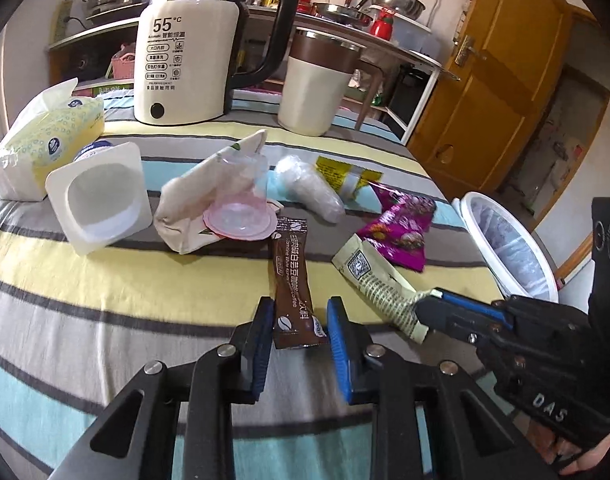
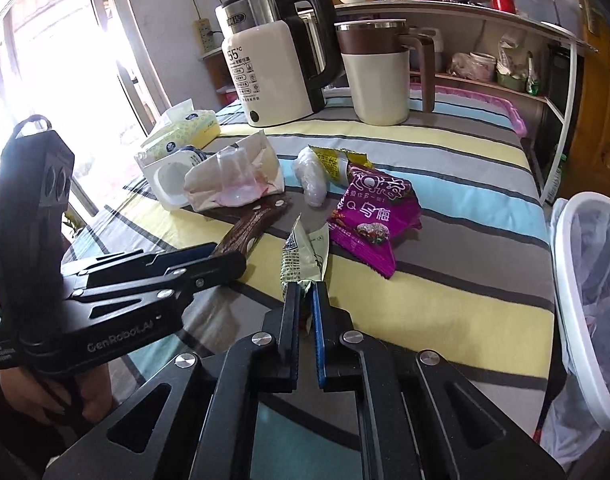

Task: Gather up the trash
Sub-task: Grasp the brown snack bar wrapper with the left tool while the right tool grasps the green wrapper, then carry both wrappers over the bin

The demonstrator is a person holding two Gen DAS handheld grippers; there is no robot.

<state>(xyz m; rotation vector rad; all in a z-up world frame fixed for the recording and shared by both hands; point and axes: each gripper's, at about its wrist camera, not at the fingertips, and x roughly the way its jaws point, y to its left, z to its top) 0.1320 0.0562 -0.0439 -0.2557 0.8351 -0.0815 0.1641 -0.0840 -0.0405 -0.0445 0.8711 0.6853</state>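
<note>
The brown coffee sachet lies lengthwise between my left tongs, jaws flanking its near end, not visibly pinching; my right tongs clench the pale wrapper on the striped cloth; only the right view shows the bin close beside.

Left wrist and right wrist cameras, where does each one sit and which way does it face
Left wrist: on the left claw, looking down-forward over the striped table; its fingers flank a brown sachet; the right claw and a hand show at right.
Right wrist: on the right claw, facing likewise; shut on a pale wrapper; the left claw and hand show at left.
Shared: kettle, purple packet, bin.
</note>
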